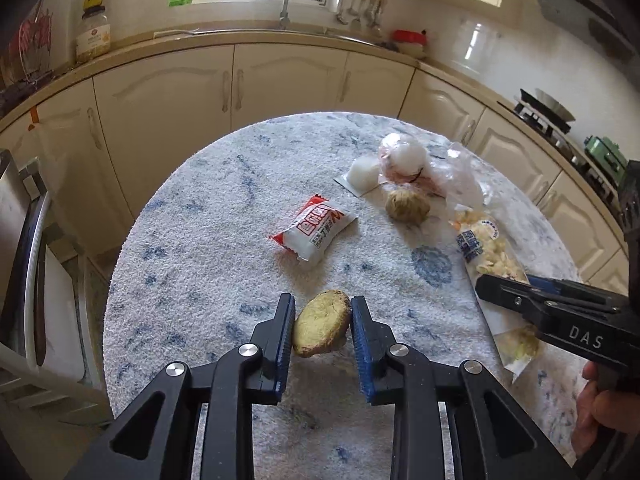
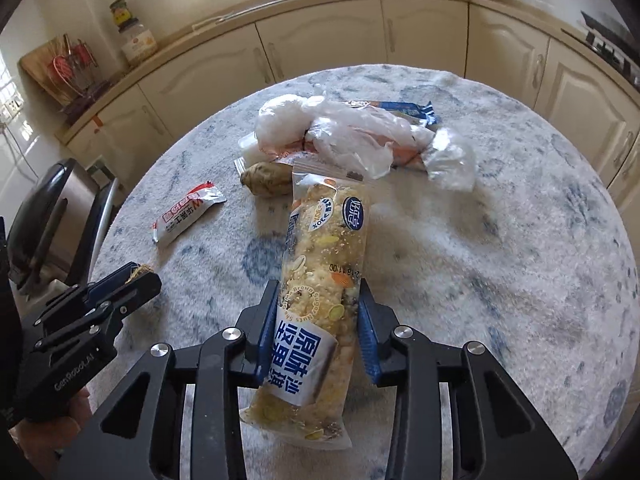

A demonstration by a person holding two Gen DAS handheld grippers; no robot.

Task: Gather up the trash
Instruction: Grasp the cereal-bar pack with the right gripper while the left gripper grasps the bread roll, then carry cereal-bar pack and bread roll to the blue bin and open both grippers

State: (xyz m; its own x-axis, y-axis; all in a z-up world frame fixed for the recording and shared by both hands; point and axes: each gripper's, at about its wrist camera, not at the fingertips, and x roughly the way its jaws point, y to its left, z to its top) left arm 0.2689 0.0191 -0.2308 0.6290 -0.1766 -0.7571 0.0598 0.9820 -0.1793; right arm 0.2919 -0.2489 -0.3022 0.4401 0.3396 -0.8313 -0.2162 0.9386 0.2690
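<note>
Kitchen cabinets (image 1: 168, 92) in cream curve around the far side under a tan countertop (image 2: 304, 12), with a window above the sink. Nearer stands a round table covered in a white-and-blue speckled cloth (image 1: 224, 200), and at its left edge a steel pedal bin (image 2: 48, 216) with a dark lid.

On the cloth lies the trash. A heap of crumpled clear plastic bags (image 2: 344, 136) sits toward the far side, with a blue-ended wrapper partly under it. Just in front of the heap lies a whole brown tuber (image 1: 407, 206), touching the bags' edge. A red-and-white snack packet (image 1: 314, 232) lies alone near the table's middle, well apart from the heap.

The right gripper (image 2: 318, 320) has its blue pads pressed against both sides of a long clear cereal bag (image 2: 316, 280) with blue print, gripping it around its lower half; the bag's top end reaches toward the tuber and the plastic heap. Whether the bag is raised off the cloth cannot be told.

The left gripper (image 1: 322, 320) is nearly closed, its blue pads pinching a cut piece of potato (image 1: 320, 322) by its two ends, yellowish cut face upward, a shadow showing on the cloth beneath it. A hand (image 1: 600, 412) holds the right gripper's handle at the left wrist view's right edge.
</note>
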